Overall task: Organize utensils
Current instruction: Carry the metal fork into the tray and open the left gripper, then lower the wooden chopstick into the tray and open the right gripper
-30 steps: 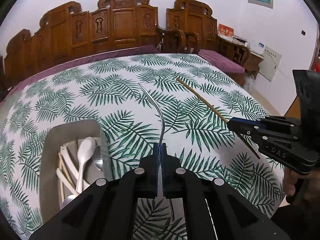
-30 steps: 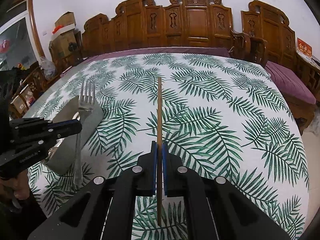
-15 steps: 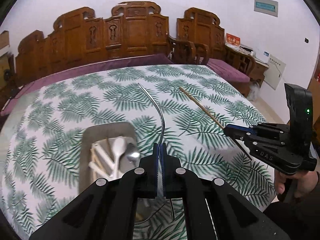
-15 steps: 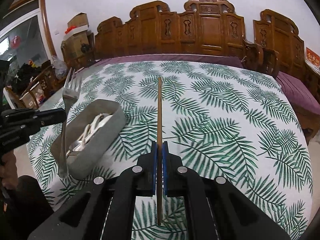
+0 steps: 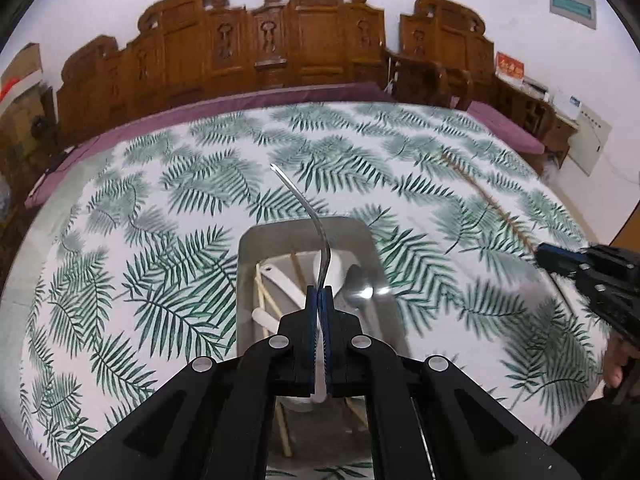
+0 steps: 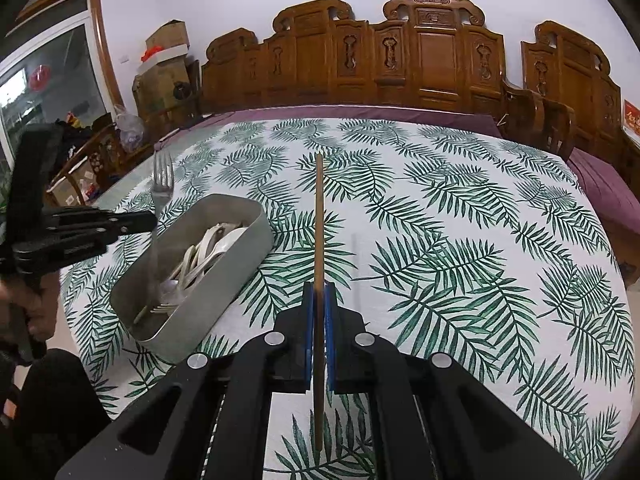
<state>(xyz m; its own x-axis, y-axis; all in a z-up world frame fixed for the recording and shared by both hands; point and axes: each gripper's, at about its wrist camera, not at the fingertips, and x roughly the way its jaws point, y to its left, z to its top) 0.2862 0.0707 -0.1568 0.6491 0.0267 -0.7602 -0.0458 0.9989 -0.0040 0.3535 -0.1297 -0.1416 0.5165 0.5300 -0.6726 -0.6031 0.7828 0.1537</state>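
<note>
Leftward over the metal tray [image 5: 372,240] has come the left hand-held gripper [image 5: 319,300], clamping a fork [image 5: 316,224]; the right hand-held gripper [image 6: 319,296] pinches a chopstick [image 6: 319,216].

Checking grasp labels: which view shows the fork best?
Right wrist view: the fork shows side-on, tines up, clamped in the left gripper above the tray. Left wrist view sees it edge-on, a thin curved sliver.
</note>
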